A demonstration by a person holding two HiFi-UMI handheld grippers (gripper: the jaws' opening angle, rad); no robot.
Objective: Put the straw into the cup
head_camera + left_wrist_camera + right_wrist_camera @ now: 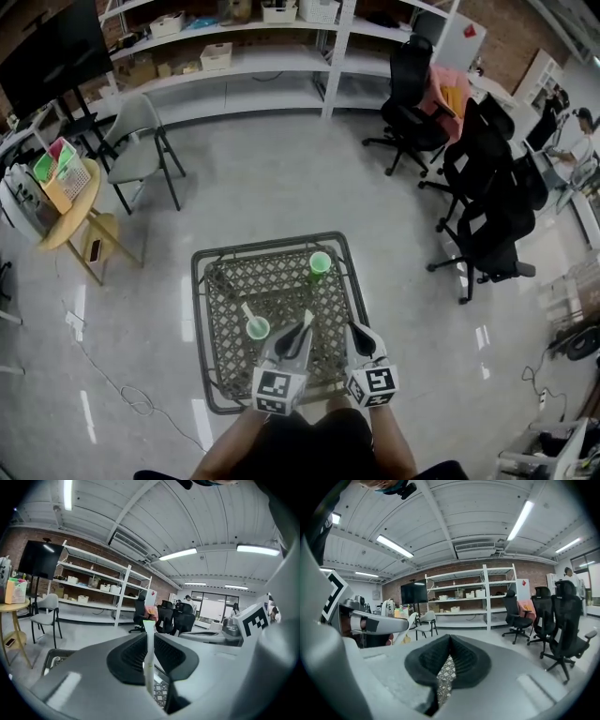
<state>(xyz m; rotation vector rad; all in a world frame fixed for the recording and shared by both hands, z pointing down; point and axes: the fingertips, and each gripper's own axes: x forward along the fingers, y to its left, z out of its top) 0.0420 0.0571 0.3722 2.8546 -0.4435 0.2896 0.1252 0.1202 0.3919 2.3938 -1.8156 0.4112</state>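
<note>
A dark metal lattice table carries two green cups. The far cup stands near the back right. The near cup has a white straw leaning in it. My left gripper hovers just right of the near cup, shut on another white straw that stands upright between its pads and has a green-tinted tip. My right gripper is beside it over the table's right front, with its jaws shut and nothing between them; the left gripper shows at the left of the right gripper view.
Black office chairs stand to the right. At the left are a grey folding chair and a round wooden side table. White shelves line the back wall. A cable lies on the floor at the left.
</note>
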